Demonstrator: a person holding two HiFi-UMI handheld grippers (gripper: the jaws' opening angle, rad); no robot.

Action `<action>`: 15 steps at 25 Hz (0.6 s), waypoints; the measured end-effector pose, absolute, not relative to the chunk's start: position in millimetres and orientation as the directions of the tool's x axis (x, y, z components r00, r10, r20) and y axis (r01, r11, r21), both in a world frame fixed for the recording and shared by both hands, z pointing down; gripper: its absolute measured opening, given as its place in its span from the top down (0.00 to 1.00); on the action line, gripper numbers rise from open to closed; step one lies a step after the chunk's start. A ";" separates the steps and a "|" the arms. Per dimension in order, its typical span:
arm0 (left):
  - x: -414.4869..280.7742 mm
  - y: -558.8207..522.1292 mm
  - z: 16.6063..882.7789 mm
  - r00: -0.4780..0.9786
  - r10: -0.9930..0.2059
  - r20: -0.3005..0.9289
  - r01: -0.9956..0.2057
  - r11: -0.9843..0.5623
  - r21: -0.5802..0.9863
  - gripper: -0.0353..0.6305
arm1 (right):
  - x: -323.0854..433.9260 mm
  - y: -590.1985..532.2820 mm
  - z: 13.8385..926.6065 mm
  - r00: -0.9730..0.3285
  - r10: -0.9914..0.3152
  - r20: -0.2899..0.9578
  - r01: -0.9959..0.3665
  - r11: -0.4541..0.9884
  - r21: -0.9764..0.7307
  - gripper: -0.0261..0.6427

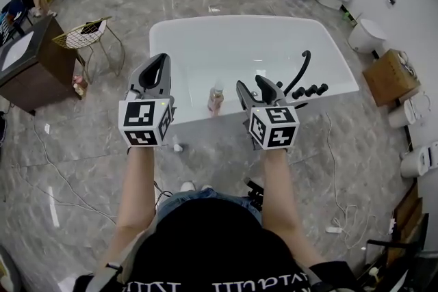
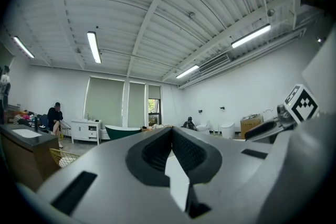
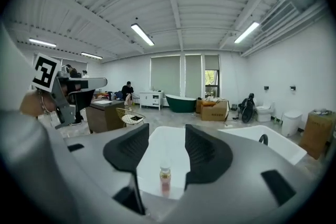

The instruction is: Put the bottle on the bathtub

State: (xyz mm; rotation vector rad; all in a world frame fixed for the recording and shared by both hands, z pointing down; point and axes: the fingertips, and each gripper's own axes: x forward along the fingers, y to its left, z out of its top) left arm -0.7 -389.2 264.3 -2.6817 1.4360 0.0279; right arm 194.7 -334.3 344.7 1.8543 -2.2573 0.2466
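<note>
The left gripper (image 1: 156,68) and right gripper (image 1: 252,85) are grey plastic with black ribbed pads (image 3: 207,155), each carrying a white cube (image 1: 146,122) printed with black square markers. The person wears a black short-sleeved top (image 1: 205,253) with white lettering and blue jeans (image 1: 179,197).

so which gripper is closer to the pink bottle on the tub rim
Right. The right gripper, open, sits just right of the pink bottle, which shows ahead between its jaws. The left gripper, shut, is farther off to its left.
</note>
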 end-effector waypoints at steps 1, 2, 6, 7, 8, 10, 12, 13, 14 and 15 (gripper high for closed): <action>0.2 -387.9 262.1 0.555 -0.829 -0.069 -0.831 -0.550 -0.078 0.93 | 195.8 -330.9 335.4 -0.182 -0.953 0.244 -0.981 0.194 0.024 0.64; 1.0 -386.6 259.6 0.555 -0.828 -0.077 -0.831 -0.550 -0.076 0.93 | 196.5 -327.8 326.2 -0.177 -0.959 0.220 -0.980 0.192 0.046 0.66; 5.4 -382.8 251.2 0.558 -0.824 -0.100 -0.830 -0.553 -0.075 0.93 | 195.4 -313.9 289.1 -0.164 -0.981 0.104 -0.975 0.177 0.135 0.94; 6.5 -382.0 249.6 0.559 -0.823 -0.104 -0.829 -0.554 -0.075 0.93 | 193.3 -310.4 281.5 -0.177 -0.981 0.080 -0.972 0.187 0.142 0.94; 7.4 -381.1 247.9 0.560 -0.822 -0.109 -0.829 -0.554 -0.075 0.93 | 191.1 -307.2 274.5 -0.193 -0.980 0.059 -0.970 0.199 0.143 0.94; 9.0 -379.7 243.9 0.561 -0.819 -0.119 -0.828 -0.556 -0.078 0.93 | 188.6 -303.0 261.0 -0.212 -0.977 0.021 -0.967 0.213 0.143 0.94; 9.6 -380.1 240.3 0.563 -0.817 -0.126 -0.827 -0.557 -0.081 0.93 | 188.0 -301.7 248.2 -0.216 -0.976 -0.010 -0.966 0.212 0.147 0.94; 9.4 -380.9 238.8 0.563 -0.817 -0.128 -0.827 -0.557 -0.082 0.93 | 187.6 -301.8 242.4 -0.217 -0.976 -0.023 -0.966 0.211 0.149 0.94; 9.2 -381.8 237.5 0.563 -0.816 -0.131 -0.827 -0.557 -0.082 0.93 | 186.7 -301.8 237.1 -0.221 -0.975 -0.034 -0.965 0.213 0.151 0.94; 9.1 -382.3 236.3 0.563 -0.816 -0.133 -0.827 -0.557 -0.082 0.93 | 185.6 -301.6 232.3 -0.227 -0.973 -0.044 -0.964 0.218 0.151 0.94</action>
